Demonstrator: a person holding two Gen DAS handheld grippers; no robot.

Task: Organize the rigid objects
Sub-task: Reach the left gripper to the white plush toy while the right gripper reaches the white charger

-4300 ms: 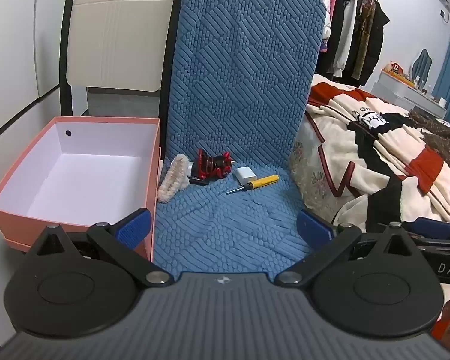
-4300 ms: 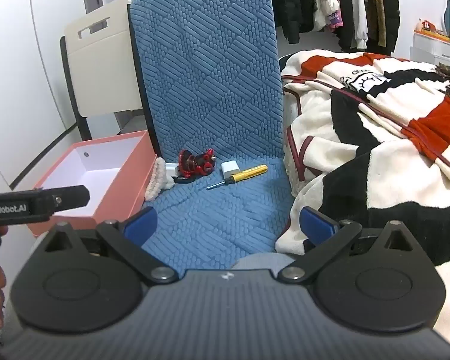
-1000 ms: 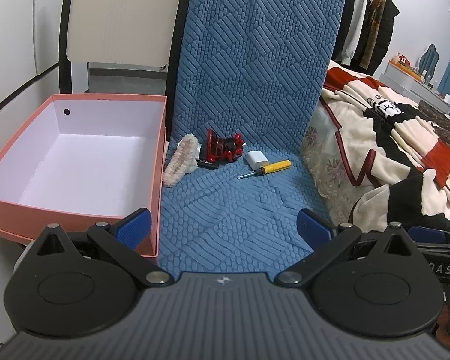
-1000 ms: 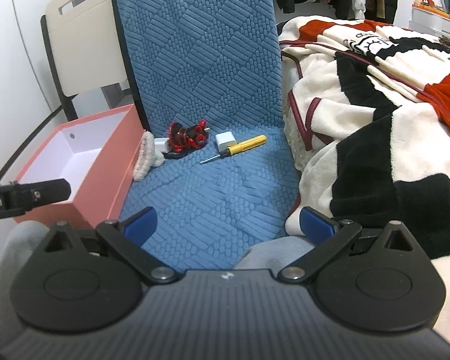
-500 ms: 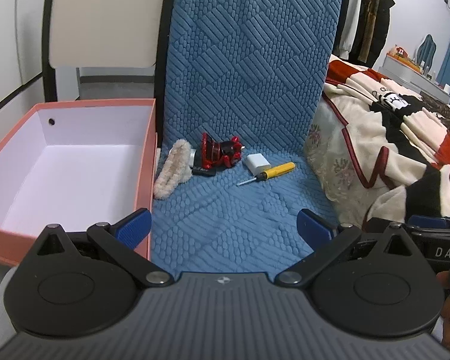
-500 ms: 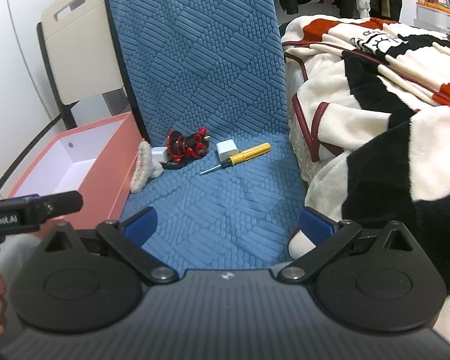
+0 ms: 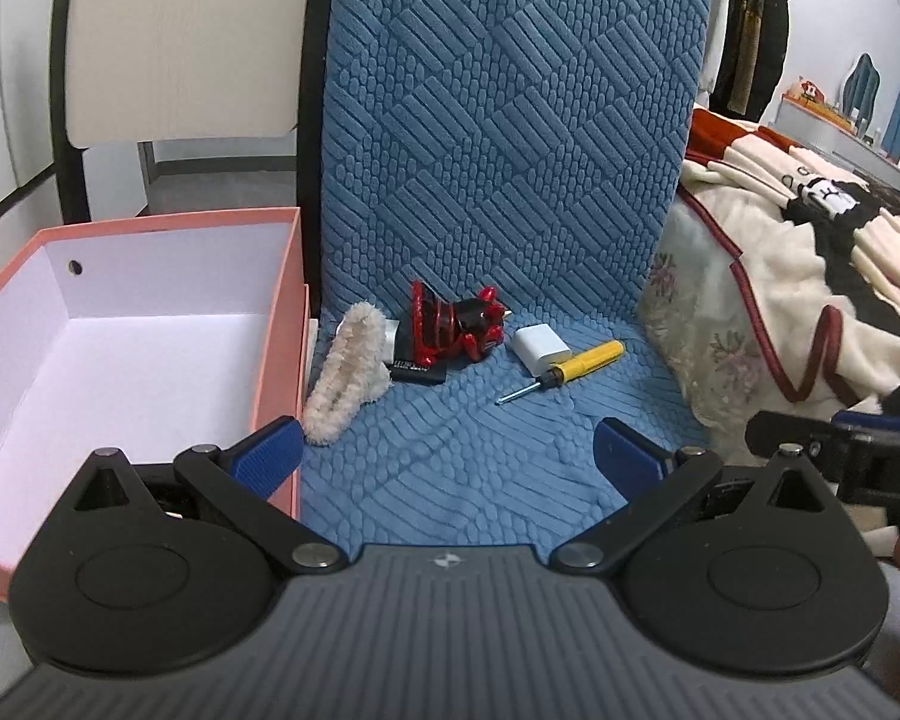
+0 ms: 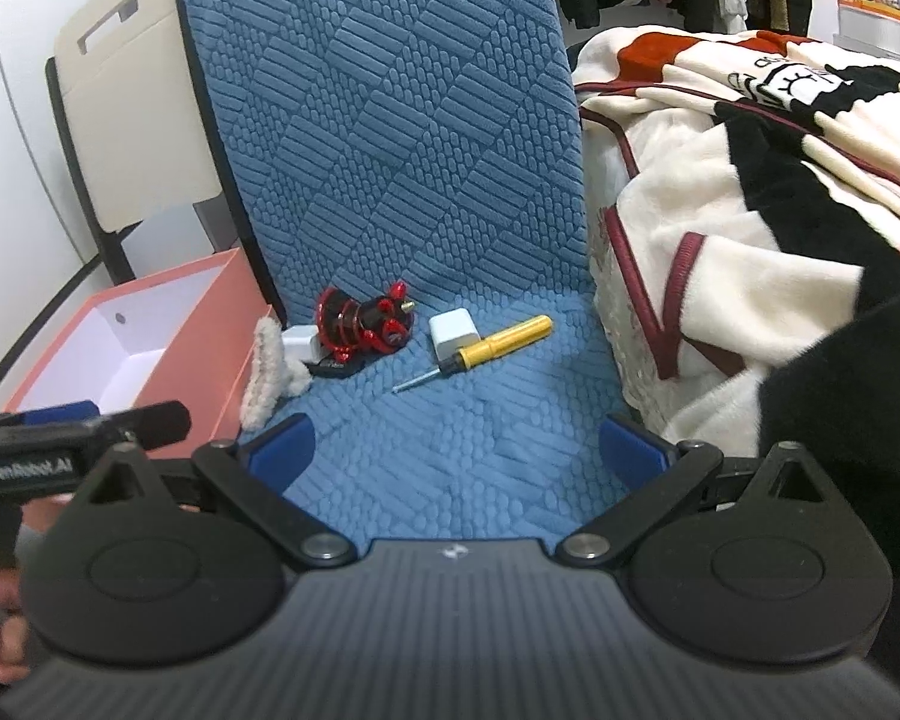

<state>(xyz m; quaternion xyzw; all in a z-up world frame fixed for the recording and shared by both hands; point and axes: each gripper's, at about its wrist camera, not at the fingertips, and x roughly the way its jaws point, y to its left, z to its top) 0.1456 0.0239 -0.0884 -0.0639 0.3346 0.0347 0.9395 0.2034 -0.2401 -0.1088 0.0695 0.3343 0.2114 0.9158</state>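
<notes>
On the blue textured chair seat (image 7: pixel 450 450) lie a yellow-handled screwdriver (image 7: pixel 576 367), a white charger block (image 7: pixel 540 345), a red and black toy (image 7: pixel 453 324) on a small black item, and a fluffy cream clip (image 7: pixel 347 375). The same items show in the right wrist view: the screwdriver (image 8: pixel 495 347), the charger block (image 8: pixel 453 331), the toy (image 8: pixel 363 319) and the fluffy clip (image 8: pixel 266 375). An open pink box (image 7: pixel 120 360) with a white inside stands left of the seat. My left gripper (image 7: pixel 448 450) and right gripper (image 8: pixel 457 444) are both open and empty, short of the objects.
A cream chair back (image 7: pixel 180 42) stands behind the box (image 8: pixel 150 336). A bed with a cream, black and red blanket (image 8: pixel 750 192) flanks the seat's right side. Clothes (image 7: pixel 750 24) hang on a rack at the back.
Both grippers have moved closer to the objects on the seat. Both stay open and empty. The objects have not moved.
</notes>
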